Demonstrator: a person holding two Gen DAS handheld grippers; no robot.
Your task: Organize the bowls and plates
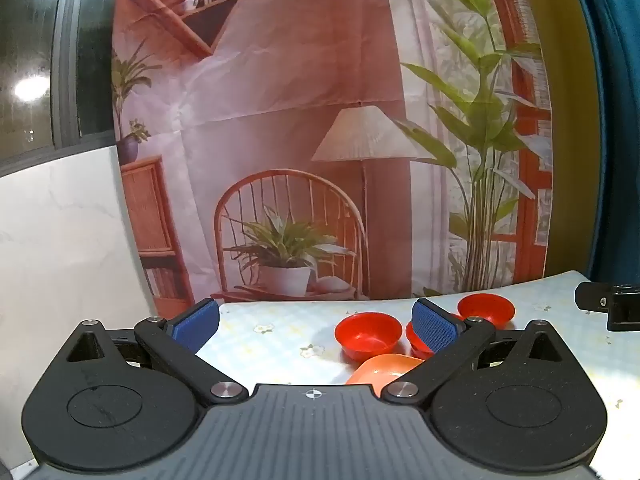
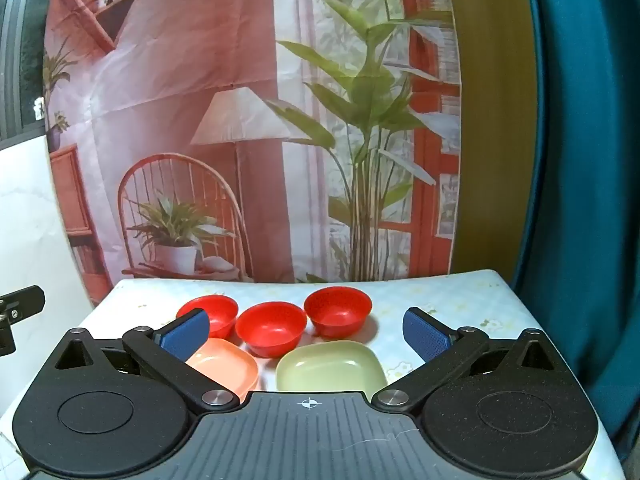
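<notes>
In the right wrist view three red bowls stand in a row on the table: left bowl point(image 2: 210, 314), middle bowl point(image 2: 271, 329), right bowl point(image 2: 338, 310). In front of them lie a salmon square plate point(image 2: 226, 366) and a pale green square plate point(image 2: 331, 367). My right gripper point(image 2: 306, 334) is open above and behind the plates, holding nothing. The left wrist view shows a red bowl point(image 1: 368, 336), a second red bowl point(image 1: 486, 310), a third one partly hidden behind the right finger, and the salmon plate point(image 1: 384, 368). My left gripper point(image 1: 316, 324) is open and empty.
The table point(image 2: 440, 296) has a light floral cloth. A printed backdrop point(image 2: 256, 120) of a room hangs behind it, and a teal curtain point(image 2: 580, 200) hangs at the right. The other gripper's black tip shows at each view's edge point(image 1: 612, 300) point(image 2: 16, 308).
</notes>
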